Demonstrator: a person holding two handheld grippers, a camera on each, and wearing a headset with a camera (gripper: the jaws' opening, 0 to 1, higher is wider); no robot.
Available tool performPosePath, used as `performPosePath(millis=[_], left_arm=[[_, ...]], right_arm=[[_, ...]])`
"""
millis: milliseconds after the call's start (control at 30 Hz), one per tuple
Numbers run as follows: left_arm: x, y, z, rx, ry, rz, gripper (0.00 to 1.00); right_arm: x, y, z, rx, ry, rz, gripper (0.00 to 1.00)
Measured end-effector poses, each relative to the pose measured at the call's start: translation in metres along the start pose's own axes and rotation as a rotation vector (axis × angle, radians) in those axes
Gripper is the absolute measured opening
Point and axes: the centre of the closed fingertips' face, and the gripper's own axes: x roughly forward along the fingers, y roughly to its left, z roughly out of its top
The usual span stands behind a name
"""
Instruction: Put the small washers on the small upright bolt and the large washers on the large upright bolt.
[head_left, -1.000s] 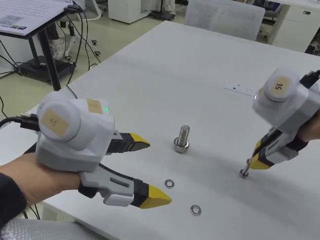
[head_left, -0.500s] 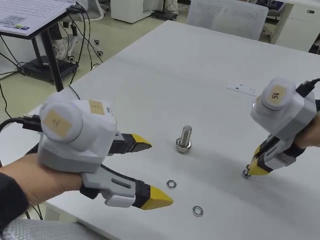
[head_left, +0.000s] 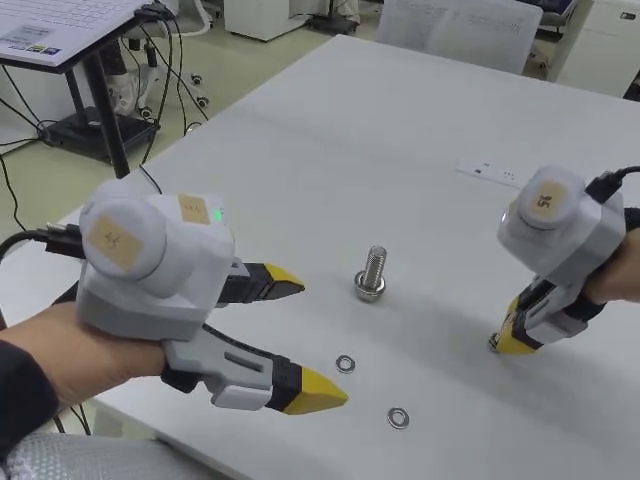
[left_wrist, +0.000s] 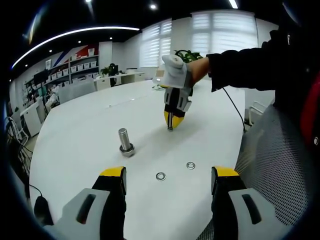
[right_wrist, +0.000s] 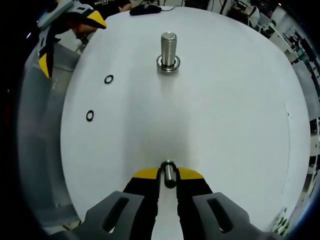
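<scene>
Where the right claw (right_wrist: 169, 177) closes, small bolt (right_wrist: 168, 167) stands clamped between.

Two bolts, large bolt (head_left: 371, 270), small bolt (right_wrist: 169, 174) at its 4 o'clock in head view, two loose washers, upper washer (head_left: 345, 363), lower washer (head_left: 398, 417), near its 6 o'clock, two grippers, left gripper (head_left: 320, 343), right gripper (head_left: 512, 338).
</scene>
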Motion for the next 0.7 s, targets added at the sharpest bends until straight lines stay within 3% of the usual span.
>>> performPosePath(millis=[700], left_arm=[[0.0009, -0.0006, 0.0007, 0.000, 0.001, 0.000, 0.68]], right_arm=[[-0.0027, 0.0000, -0.0016, -0.002, -0.005, -0.009, 0.18]])
